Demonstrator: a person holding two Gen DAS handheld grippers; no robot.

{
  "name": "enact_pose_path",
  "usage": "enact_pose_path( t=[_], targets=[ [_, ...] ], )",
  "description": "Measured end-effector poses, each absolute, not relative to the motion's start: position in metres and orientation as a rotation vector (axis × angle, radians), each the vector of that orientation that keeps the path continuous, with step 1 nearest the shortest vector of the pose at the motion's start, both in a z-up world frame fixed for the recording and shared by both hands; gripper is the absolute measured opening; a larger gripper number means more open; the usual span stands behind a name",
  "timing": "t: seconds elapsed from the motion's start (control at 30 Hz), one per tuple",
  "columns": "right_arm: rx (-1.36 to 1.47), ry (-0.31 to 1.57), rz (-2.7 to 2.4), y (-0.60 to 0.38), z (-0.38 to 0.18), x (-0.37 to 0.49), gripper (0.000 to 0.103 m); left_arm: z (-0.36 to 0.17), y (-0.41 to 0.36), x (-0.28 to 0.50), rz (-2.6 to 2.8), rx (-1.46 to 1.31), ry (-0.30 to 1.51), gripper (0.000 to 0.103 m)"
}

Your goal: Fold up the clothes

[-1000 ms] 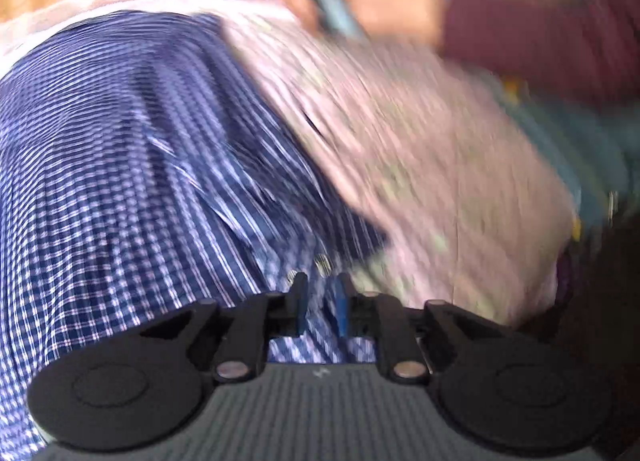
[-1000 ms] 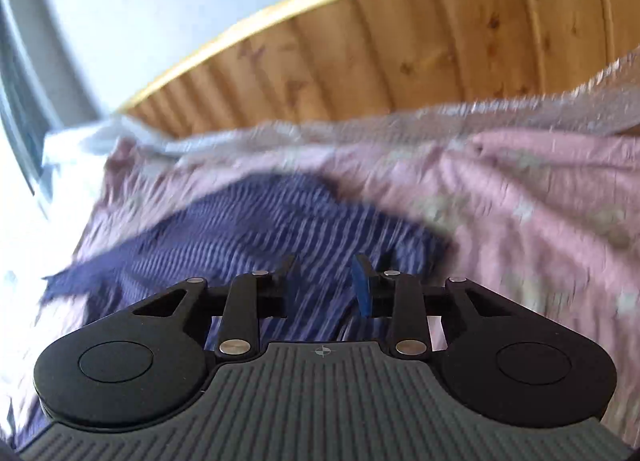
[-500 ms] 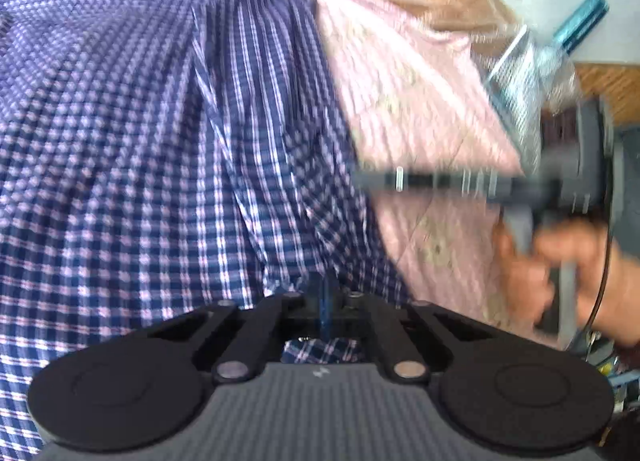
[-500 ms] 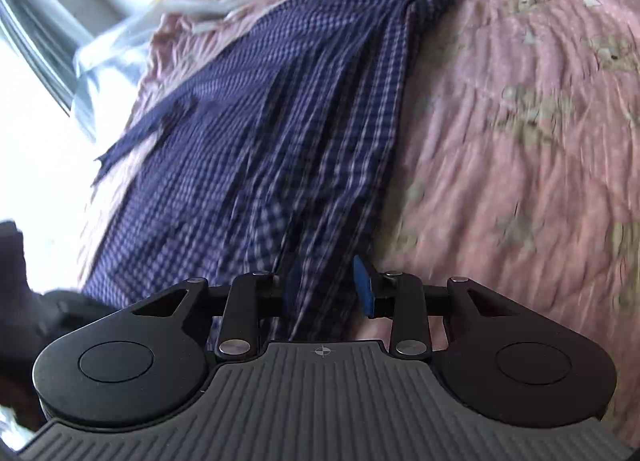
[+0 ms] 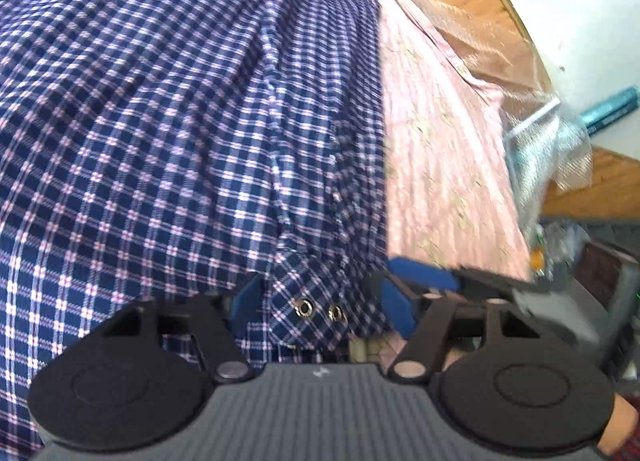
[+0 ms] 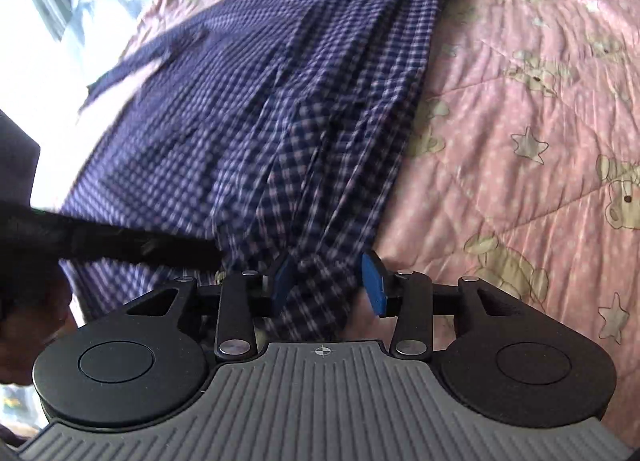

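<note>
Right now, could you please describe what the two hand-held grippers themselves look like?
Both match: the left hand-held gripper and right hand-held gripper each have a ribbed grey body, two round black discs, black linkage arms with silver pivot pins, and blue fingertip pads. A small crosshair mark sits on the grey body.

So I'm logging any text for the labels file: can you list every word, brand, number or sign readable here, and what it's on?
No readable text in either view.
Teal tube: has pale markings, too blurred to read.
Left claw body: a small pale mark, not legible.
Right claw body: a crosshair symbol, no letters.
Checked shirt: two metal snaps, no label visible.
Pink quilt: bear and star prints only, no words.
</note>
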State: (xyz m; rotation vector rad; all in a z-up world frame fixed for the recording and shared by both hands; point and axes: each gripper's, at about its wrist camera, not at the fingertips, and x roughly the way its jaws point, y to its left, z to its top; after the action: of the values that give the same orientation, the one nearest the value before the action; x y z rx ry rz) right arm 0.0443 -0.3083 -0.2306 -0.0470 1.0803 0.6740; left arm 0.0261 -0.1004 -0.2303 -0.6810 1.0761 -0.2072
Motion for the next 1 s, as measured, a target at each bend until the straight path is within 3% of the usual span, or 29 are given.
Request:
enact_pose_path(
  t=[0.03,0.07,0.2,0.37,0.43,0.5,0.6,0.77,0.87,0.97,1.0],
  targets=[
    [-0.068,1.073,0.670,-0.307,-0.227,0.043,0.026,-0.229,-0.100,0.024,-0.189,-0.676,1.063,0.013],
    [-0.088,1.065,0.665,-0.307,-0.224,0.043,0.011,-0.227,-0.098,0.021,-0.177,-0.677,1.041,0.012],
    [-0.098,1.054,0.711,-0.302,-0.205,0.040,0.001,-0.205,-0.086,0.004,-0.155,-0.652,0.967,0.012],
    [-0.189,1.161,0.737,-0.286,-0.224,0.034,0.002,-0.213,-0.085,0.006,-0.105,-0.529,1.076,0.014],
    [-0.201,1.141,0.745,-0.288,-0.217,0.036,0.005,-0.219,-0.081,0.005,-0.087,-0.562,1.091,0.021],
    [-0.145,1.091,0.716,-0.300,-0.198,0.055,0.014,-0.216,-0.078,0.001,-0.080,-0.582,1.080,0.024],
    [-0.114,0.982,0.685,-0.306,-0.173,0.106,0.015,-0.194,-0.076,-0.008,-0.070,-0.554,1.008,0.035],
    [-0.105,0.812,0.599,-0.282,-0.165,0.236,0.030,-0.160,-0.087,-0.001,-0.088,-0.467,0.877,0.035],
    [-0.067,0.832,0.575,-0.262,-0.188,0.316,0.031,-0.171,-0.098,0.014,-0.162,-0.513,0.930,0.035],
    [-0.135,0.967,0.544,-0.231,-0.228,0.379,0.026,-0.195,-0.103,0.019,-0.117,-0.499,1.047,0.034],
    [-0.156,0.944,0.558,-0.224,-0.231,0.387,0.026,-0.204,-0.102,0.018,-0.098,-0.505,1.078,0.028]
  ],
)
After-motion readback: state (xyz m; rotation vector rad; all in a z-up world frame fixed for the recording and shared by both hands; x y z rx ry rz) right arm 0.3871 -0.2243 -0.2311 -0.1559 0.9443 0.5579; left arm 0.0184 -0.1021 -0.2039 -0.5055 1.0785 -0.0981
